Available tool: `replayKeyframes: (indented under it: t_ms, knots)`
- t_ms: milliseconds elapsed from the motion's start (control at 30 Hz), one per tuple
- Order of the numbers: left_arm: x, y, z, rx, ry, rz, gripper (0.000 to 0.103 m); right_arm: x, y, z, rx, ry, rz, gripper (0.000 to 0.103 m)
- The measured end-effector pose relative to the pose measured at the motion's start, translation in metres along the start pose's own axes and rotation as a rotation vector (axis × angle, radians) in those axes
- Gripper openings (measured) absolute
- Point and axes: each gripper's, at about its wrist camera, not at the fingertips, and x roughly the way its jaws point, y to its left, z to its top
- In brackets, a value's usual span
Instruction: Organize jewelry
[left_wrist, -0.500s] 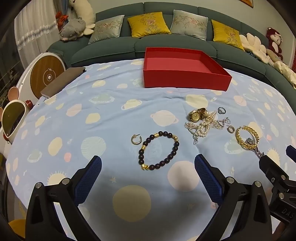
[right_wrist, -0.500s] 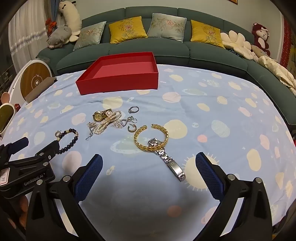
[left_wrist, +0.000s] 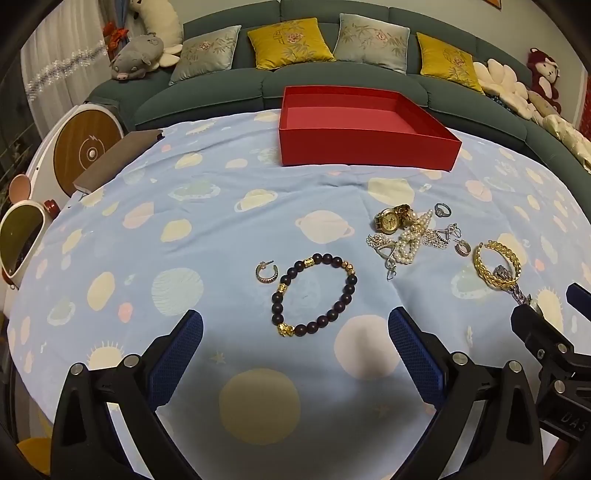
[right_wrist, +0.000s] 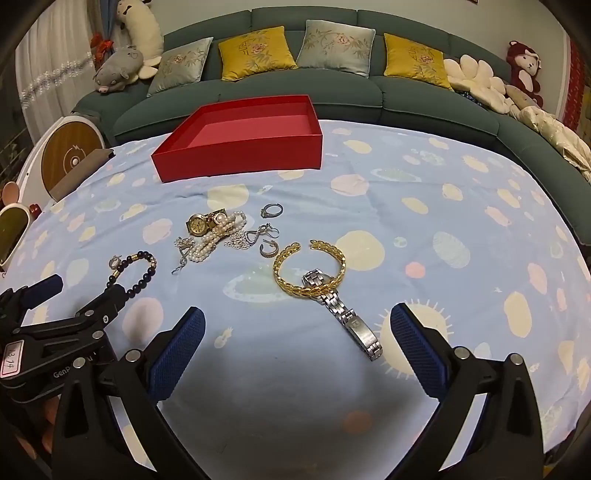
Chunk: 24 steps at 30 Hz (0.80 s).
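Jewelry loose on the planet-print blue cloth: dark bead bracelet with a gold hoop earring just left of it, then a tangled pile of gold watch, pearl strand and silver pieces, with a ring just beyond; gold cuff bangle overlaps a silver watch. Red box sits behind it all, nothing in it, well apart from the pieces. Left gripper hangs over the bead bracelet and right gripper over the silver watch, both spread wide, gripping nothing, not touching any piece.
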Motion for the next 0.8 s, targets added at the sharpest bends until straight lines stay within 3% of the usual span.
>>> replayKeyframes:
  t_ms: [800]
  knots:
    - [-0.0017,-0.0017,-0.0002,0.006,-0.015,0.014,0.098,0.0005,0.0004,0.0003,-0.001,-0.004,0.002,0.098]
